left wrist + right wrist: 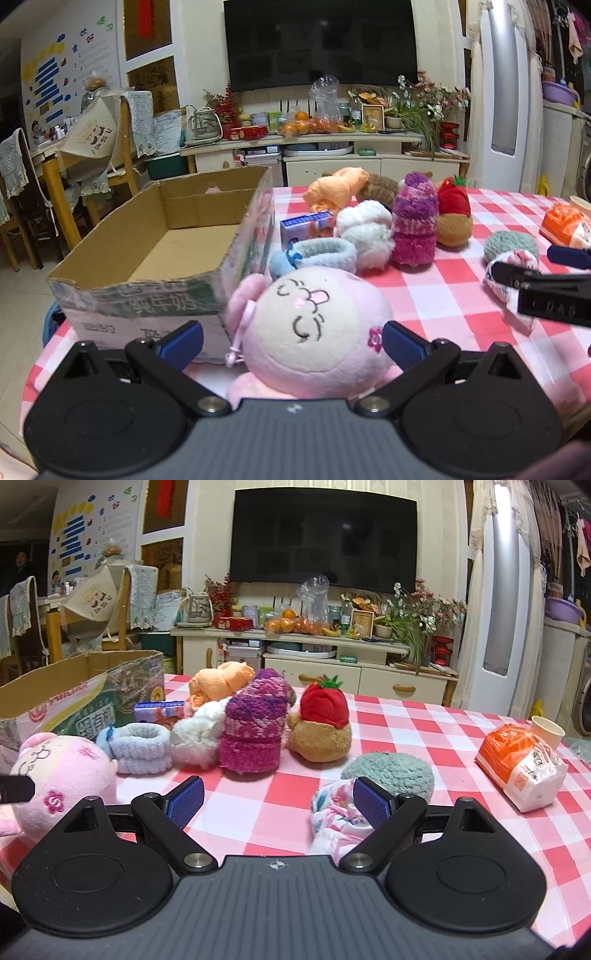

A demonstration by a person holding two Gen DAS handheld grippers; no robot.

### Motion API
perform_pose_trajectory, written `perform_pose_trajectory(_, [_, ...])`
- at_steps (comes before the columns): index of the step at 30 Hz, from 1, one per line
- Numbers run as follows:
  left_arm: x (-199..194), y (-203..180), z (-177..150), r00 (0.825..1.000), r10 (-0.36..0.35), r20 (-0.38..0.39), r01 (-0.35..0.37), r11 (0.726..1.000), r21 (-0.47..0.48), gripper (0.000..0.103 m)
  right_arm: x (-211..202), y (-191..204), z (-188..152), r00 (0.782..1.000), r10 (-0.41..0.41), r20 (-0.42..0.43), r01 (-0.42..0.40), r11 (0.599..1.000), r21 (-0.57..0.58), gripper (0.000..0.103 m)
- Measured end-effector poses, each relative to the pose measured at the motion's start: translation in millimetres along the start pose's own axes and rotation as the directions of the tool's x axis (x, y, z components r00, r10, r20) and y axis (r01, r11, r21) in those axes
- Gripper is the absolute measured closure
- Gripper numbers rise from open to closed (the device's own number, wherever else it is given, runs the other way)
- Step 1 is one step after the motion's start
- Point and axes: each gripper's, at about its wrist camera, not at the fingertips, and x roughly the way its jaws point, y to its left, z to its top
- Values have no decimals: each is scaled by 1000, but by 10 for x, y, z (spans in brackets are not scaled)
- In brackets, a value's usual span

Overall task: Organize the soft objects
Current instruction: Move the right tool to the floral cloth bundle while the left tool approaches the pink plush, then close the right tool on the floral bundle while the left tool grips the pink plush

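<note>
Pink plush between the left gripper's spread jaws, floral cloth at the right gripper's right pad.

An open cardboard box (155, 254) sits at the left of the checked tablecloth (436, 295), just beside the pink plush (314, 332); the left gripper (291, 339) has its 2 blue pads wide apart either side of the plush's head, the right pad close to or touching its cheek, the left pad clear of it. Behind stand a grey-blue band (321, 251), a white fluffy toy (365, 229), a purple knit hat (413, 225) and a red-capped bear (454, 218). The right gripper (277, 801) is also spread, nothing pinched; a floral cloth (332, 812) lies against its right pad, a grey-green fluffy piece (391, 775) just behind. Farther right lie an orange packet (521, 768) and a paper cup (546, 731). Beyond the table, a dark TV (325, 539) hangs over a cluttered cabinet (314, 657).
</note>
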Motion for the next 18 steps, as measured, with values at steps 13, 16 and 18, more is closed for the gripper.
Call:
perform_pose_trajectory(13, [308, -205, -70, 998, -3, -56, 5, 1000, 28, 0, 49, -494, -6, 998, -67, -16, 68, 988, 136, 0])
perform_pose_trajectory(16, [411, -316, -57, 998, 15, -57, -12, 998, 59, 1, 70, -596, -20, 996, -79, -32, 84, 982, 167, 0])
perform_pose_trajectory(18, [441, -396, -22, 999, 31, -23, -29, 996, 84, 1, 90, -653, -37, 996, -82, -47, 89, 979, 186, 0])
